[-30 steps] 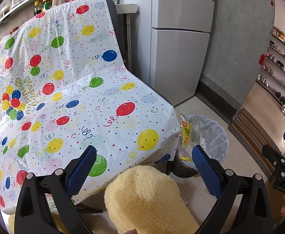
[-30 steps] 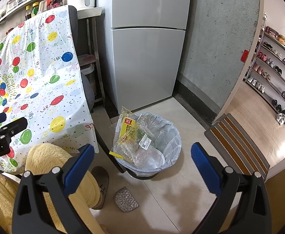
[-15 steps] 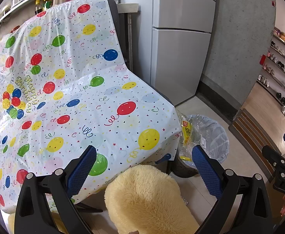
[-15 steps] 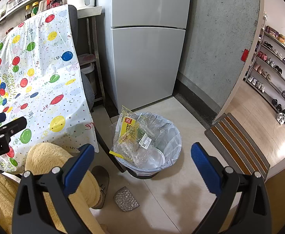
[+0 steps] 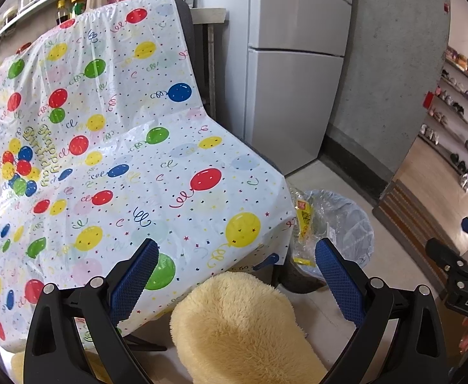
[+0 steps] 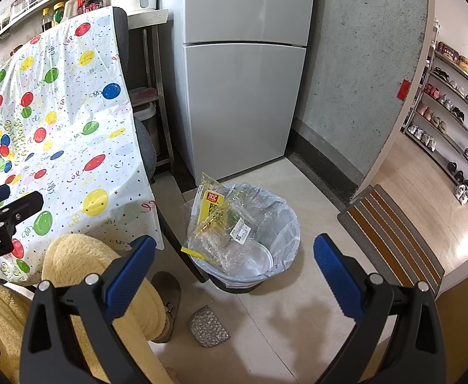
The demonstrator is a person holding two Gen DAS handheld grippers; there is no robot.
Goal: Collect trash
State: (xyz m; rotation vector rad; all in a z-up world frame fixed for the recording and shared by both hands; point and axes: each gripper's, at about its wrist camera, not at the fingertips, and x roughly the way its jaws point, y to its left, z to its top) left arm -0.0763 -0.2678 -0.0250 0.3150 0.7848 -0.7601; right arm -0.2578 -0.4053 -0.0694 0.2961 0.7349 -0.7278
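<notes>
Both tongs empty, jaws spread wide. Right tongs (image 6: 234,265) hang above the floor, aimed down at the trash bin (image 6: 285,224) w/ clear liner, probably so the next pick can be lined up. Left tongs (image 5: 237,268) hover over the person's fuzzy yellow knee (image 5: 234,320), pointing at the balloon-print cover (image 5: 121,166) draped over a chair; nothing lying on that cover as far as I can see.

Bin sits on the floor betw. chair and fridge (image 6: 243,96), close to the chair edge, so handy for drops. Already in it: yellow-label plastic wrapper (image 6: 211,211) sticking up over the rim, crumpled clear packaging, a clear lid-like piece lower down.

One stray left: crumpled silvery scrap (image 6: 208,326) on the floor tiles, just in front of the bin, beside a brown sandal (image 6: 166,300). Likely next target for the right tongs; it's flat-ish, so prob. needs a low pinch at an edge.
</notes>
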